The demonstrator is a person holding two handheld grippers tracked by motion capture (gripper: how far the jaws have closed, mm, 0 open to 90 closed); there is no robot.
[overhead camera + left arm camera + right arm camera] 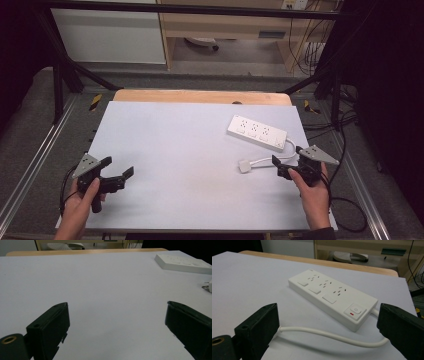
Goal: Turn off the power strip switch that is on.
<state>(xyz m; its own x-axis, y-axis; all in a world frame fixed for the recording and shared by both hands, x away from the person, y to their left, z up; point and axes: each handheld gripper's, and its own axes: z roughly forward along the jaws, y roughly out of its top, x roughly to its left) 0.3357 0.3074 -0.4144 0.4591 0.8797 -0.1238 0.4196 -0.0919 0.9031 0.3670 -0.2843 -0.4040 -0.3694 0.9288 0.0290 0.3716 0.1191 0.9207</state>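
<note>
Both tools gape wide, empty — left tool (119,169) over bare counter (180,150), right tool (287,161) astride the white cord (324,334) beside the power strip (257,132).

power strip (257,132): white, on the bench's (175,165) far right part
cord (332,336): white, curving beside it
plug (244,166): lying at the cord's end

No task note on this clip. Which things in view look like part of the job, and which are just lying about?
Likely part of the job (a guess):
- white power strip
- its cord and plug
- right gripper, open, beside the cord
- left gripper, open, over bare table

Just background:
- shelving and cables beyond the table
</note>
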